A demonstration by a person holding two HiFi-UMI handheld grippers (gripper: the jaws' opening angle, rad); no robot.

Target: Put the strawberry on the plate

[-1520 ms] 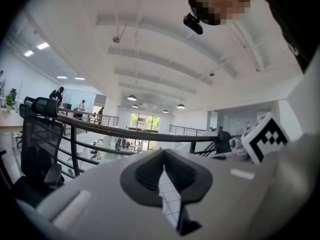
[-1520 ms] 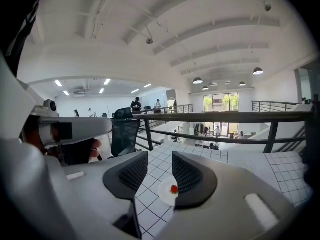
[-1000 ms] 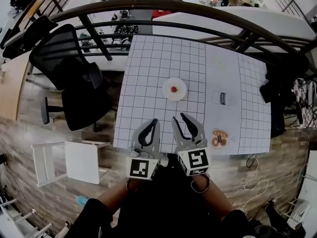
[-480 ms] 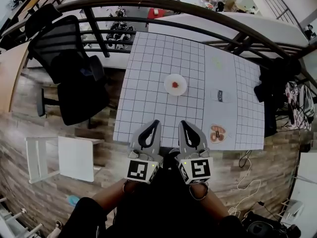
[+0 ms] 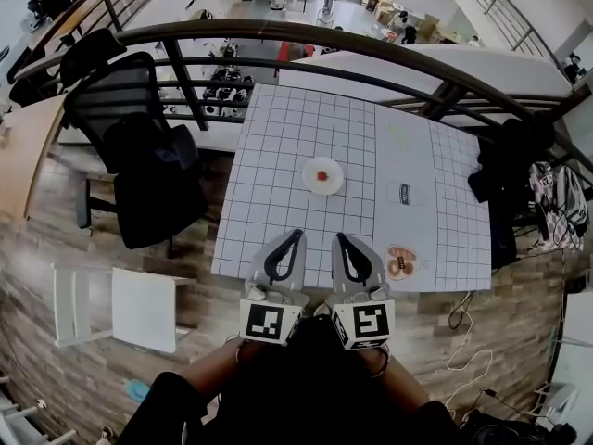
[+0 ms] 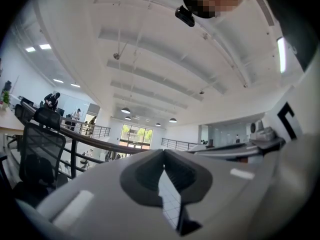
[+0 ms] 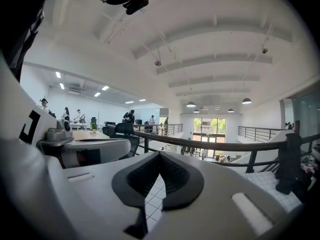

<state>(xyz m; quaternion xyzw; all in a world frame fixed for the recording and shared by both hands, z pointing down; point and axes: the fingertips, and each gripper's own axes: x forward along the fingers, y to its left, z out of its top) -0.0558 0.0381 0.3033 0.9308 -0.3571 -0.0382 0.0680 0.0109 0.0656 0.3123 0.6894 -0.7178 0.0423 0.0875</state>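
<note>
Holding my left gripper [image 5: 297, 235] and right gripper [image 5: 340, 238] closed and empty, I see the strawberry [image 5: 322, 175] on the plate [image 5: 309, 181], well ahead, midway between the fingertips.

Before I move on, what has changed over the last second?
The right tongs went from open to shut, with nothing between them. The left tongs stayed shut beside them at the near edge of the table, and the strawberry stayed on the plate.
</note>
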